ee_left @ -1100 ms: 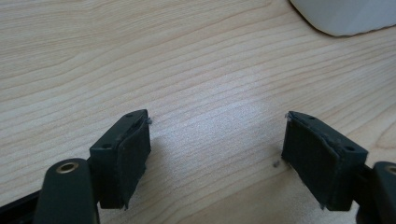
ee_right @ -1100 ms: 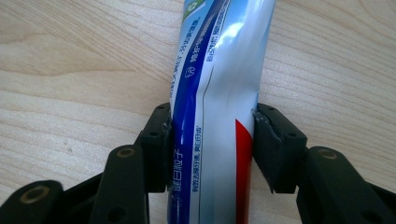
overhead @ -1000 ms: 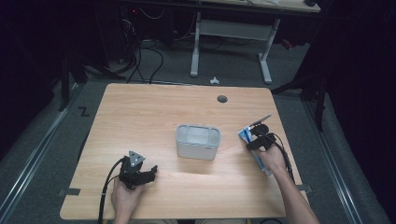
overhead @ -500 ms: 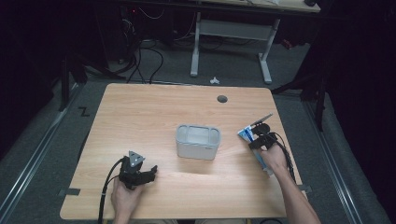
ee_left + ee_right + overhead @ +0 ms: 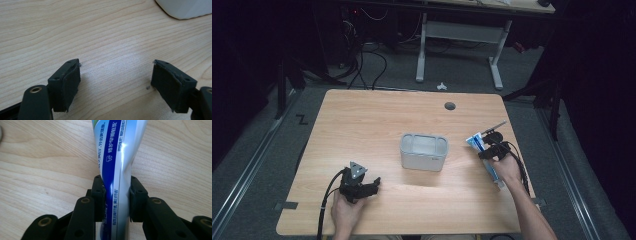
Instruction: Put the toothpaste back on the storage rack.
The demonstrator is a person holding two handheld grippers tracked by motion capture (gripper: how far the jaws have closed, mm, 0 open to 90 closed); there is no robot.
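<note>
A blue and white toothpaste tube (image 5: 117, 150) lies on the wooden table, and my right gripper (image 5: 117, 195) is shut on its middle. In the high view the tube (image 5: 475, 142) sits at the table's right side, running under the right gripper (image 5: 492, 146) toward the person's hand. A white rectangular bin (image 5: 423, 151) stands open-topped at the table's centre, to the left of the tube. My left gripper (image 5: 373, 184) rests low at the front left, pointing right. In the left gripper view its jaws (image 5: 116, 82) stand wide apart over bare wood, and a corner of the bin (image 5: 185, 8) shows at top right.
A thin dark stick-like item (image 5: 495, 126) lies just beyond the right gripper. The table (image 5: 362, 125) has a round cable hole (image 5: 450, 106) near its far edge. Another desk's white legs (image 5: 497, 65) and cables stand on the floor behind.
The right hand with the tube has shifted only very slightly. The left gripper and the bin have stayed where they were.
</note>
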